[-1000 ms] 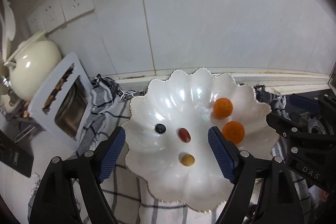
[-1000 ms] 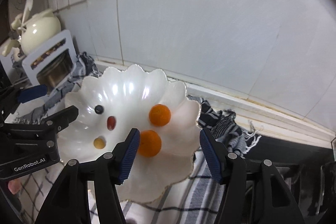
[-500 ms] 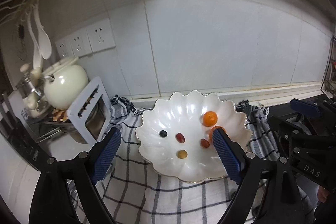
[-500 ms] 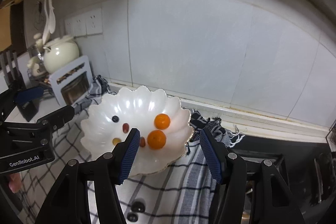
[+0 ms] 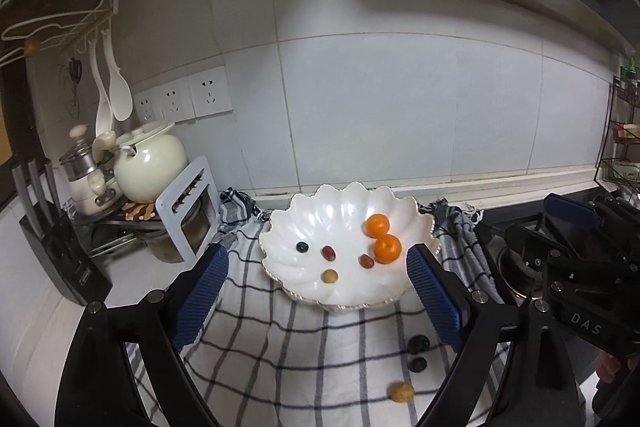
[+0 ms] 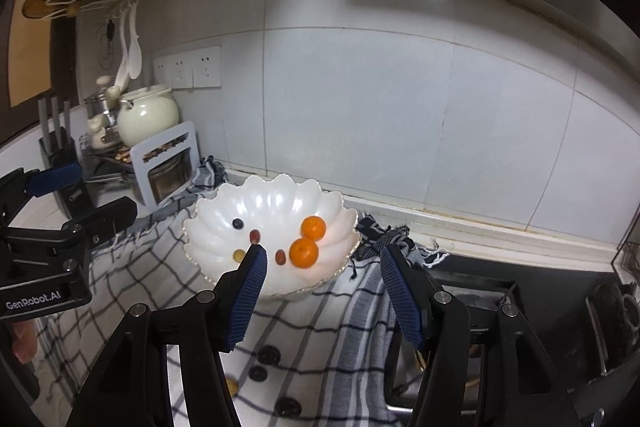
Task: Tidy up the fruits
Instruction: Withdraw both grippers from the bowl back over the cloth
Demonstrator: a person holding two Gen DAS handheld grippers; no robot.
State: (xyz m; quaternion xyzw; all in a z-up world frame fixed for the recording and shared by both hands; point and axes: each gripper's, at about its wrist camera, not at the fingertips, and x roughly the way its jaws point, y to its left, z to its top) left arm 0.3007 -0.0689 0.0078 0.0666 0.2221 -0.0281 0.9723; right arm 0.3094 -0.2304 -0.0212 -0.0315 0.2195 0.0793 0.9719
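Pearl-white, the scalloped bowl (image 5: pixel 308 211) sits on our checked cloth (image 5: pixel 256 347) and holds two oranges (image 5: pixel 387 248), two red fruits (image 5: pixel 328 253), a dark berry (image 5: pixel 301 247) and a yellow one (image 5: pixel 330 276). Nearer us than the bowl, loose berries (image 5: pixel 418 343) lie on the cloth. Our left gripper (image 5: pixel 316 299) has just been opening — jaws wide, nothing between them; our right gripper (image 6: pixel 322 291) stands spread and empty.

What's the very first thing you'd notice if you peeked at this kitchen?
The shiny white shell-shaped bowl in the middle of the checked cloth, with two bright oranges inside beside some small grapes. Then the cream teapot at the left by the wall, and loose dark berries on the cloth in front.
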